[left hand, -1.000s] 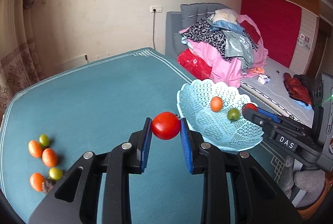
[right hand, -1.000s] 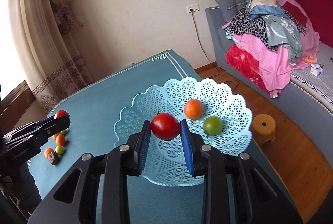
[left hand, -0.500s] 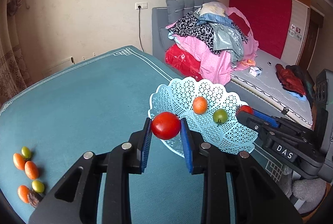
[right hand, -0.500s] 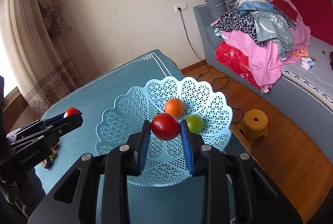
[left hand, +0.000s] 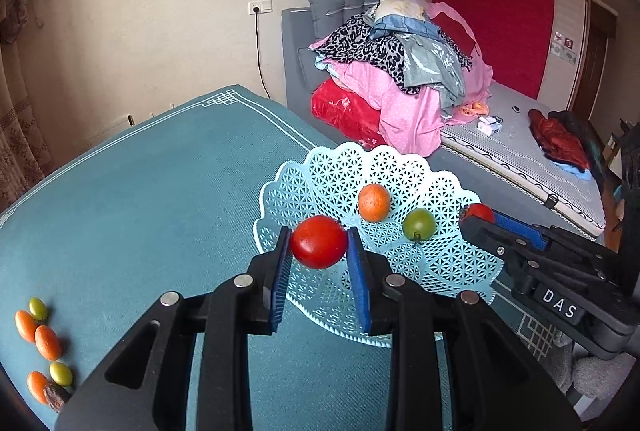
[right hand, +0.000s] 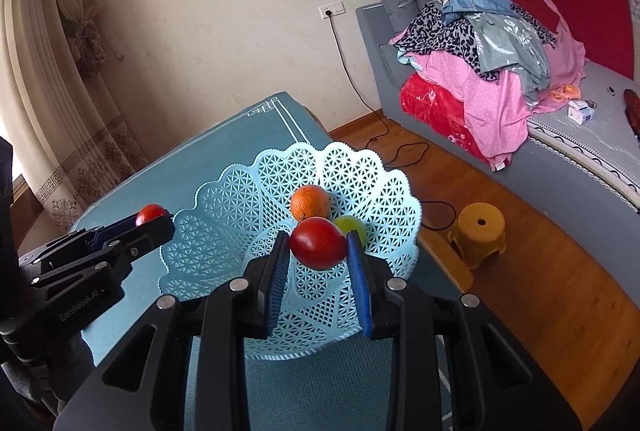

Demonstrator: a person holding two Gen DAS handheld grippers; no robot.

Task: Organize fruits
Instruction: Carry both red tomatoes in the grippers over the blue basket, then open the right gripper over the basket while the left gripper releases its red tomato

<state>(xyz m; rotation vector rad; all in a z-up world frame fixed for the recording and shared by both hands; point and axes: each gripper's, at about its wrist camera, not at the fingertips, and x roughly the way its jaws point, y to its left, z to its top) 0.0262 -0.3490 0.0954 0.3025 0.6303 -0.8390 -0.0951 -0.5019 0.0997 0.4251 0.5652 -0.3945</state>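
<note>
- The left gripper (left hand: 319, 255) has its jaws pinching a red tomato (left hand: 319, 241); in its own view the fruit hangs at the near-left rim of the pale blue lattice basket (left hand: 440, 271), seemingly not quite over the bowl.
- The right gripper (right hand: 318, 255) has its jaws pinching a second red tomato (right hand: 318, 242), held above the basket's hollow, just in front of the orange fruit (right hand: 310, 203) and the green fruit (right hand: 352, 227) that lie inside.
- The basket stands on the teal worktop (left hand: 160, 191) close to the edge, with wooden floor (right hand: 520, 251) below on that side.
- A cluster of small orange and green fruits (left hand: 44, 339) waits at the far-left part of the worktop, well apart from the basket.
- Risk: if the left tomato is let go where it hangs, it could strike the scalloped rim and roll off across the cloth.
- Risk: both grippers converge on one small bowl; their black fingers could knock together, or nudge the light basket toward the worktop edge.
- Risk: a round tomato dropped from height may bounce off the fruit inside; how high the right one sits is hard to judge through the fisheye lens.
</note>
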